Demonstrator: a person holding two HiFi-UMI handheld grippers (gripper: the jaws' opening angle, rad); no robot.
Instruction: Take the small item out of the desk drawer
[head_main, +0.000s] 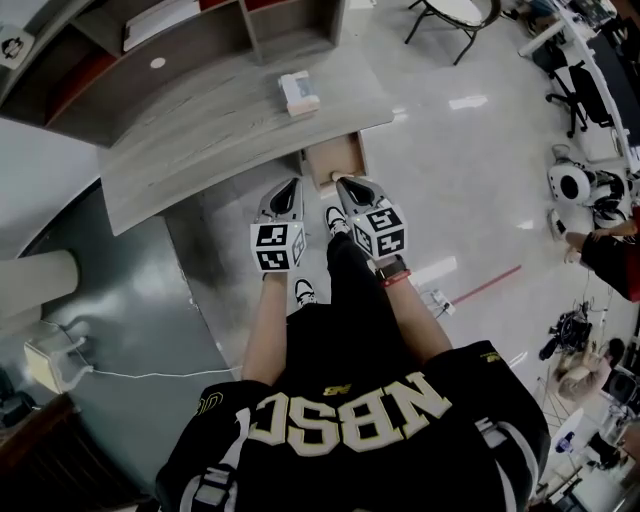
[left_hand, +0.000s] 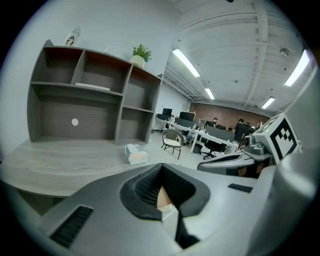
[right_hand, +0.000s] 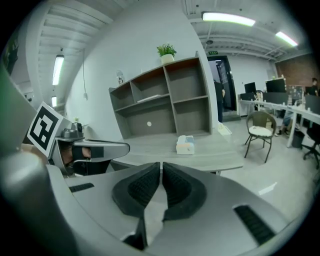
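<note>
The open wooden drawer (head_main: 335, 165) sticks out below the right end of the grey desk (head_main: 200, 130). Its inside shows tan, and no small item can be made out there. My left gripper (head_main: 295, 183) hovers just left of the drawer's front, and my right gripper (head_main: 344, 182) hangs over the drawer's front edge. In the left gripper view the left gripper (left_hand: 161, 166) has its pads meeting at the tips, with only tan wood showing behind them. The right gripper (right_hand: 161, 163) is shut with nothing between its pads.
A tissue box (head_main: 298, 92) sits on the desk near the drawer. A grey shelf unit (head_main: 180, 40) rises at the desk's back. Office chairs (right_hand: 260, 132) and desks stand to the right. The person's shoes (head_main: 305, 290) are on the floor under the grippers.
</note>
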